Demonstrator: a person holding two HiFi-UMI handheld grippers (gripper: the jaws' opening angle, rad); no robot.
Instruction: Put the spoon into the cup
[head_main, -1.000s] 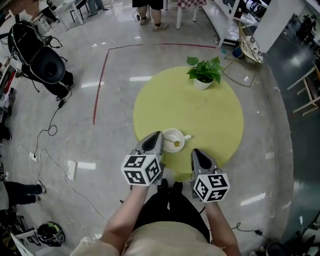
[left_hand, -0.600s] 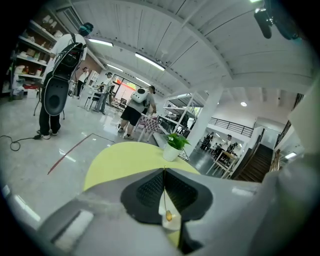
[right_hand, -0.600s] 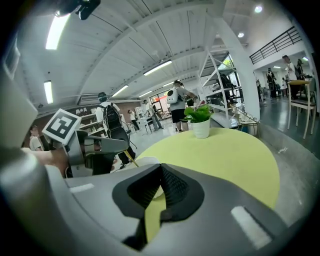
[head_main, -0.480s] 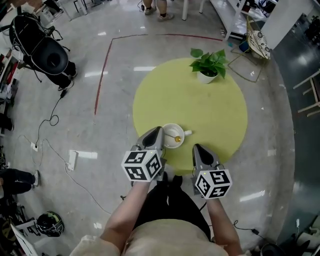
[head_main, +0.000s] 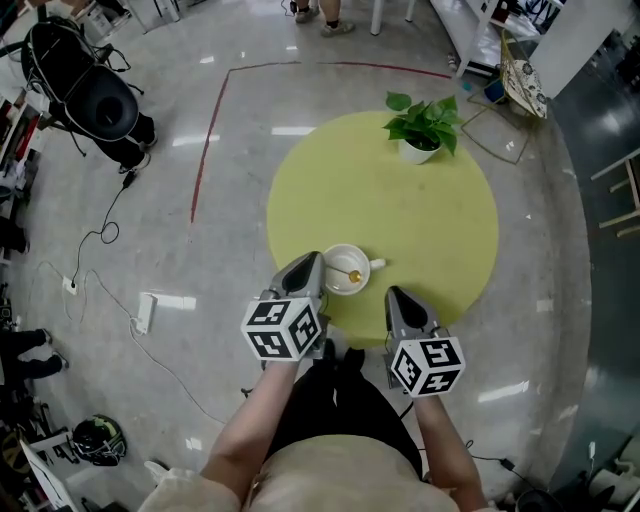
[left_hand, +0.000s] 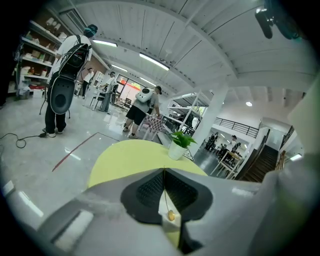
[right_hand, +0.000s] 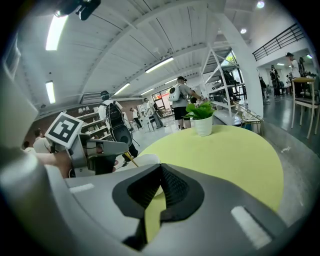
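On the round yellow table (head_main: 410, 215), near its front edge, stands a white cup (head_main: 345, 271) with its handle to the right. A thin gold spoon (head_main: 353, 275) slants into it. My left gripper (head_main: 314, 262) sits just left of the cup, shut on the spoon's handle; in the left gripper view the spoon (left_hand: 169, 205) runs between the closed jaws (left_hand: 164, 173). In the right gripper view the spoon (right_hand: 131, 159) pokes from the left gripper (right_hand: 120, 150) down to the cup (right_hand: 142, 161). My right gripper (head_main: 393, 294) hovers right of the cup, shut and empty (right_hand: 161, 168).
A potted green plant (head_main: 421, 128) stands at the table's far right side. A red line (head_main: 208, 135) is taped on the grey floor around the table. People stand by chairs and shelves farther back (left_hand: 141, 107). Cables (head_main: 95, 270) trail on the floor at the left.
The head view has drifted slightly. Both grippers, the cup and the spoon keep the same places relative to one another.
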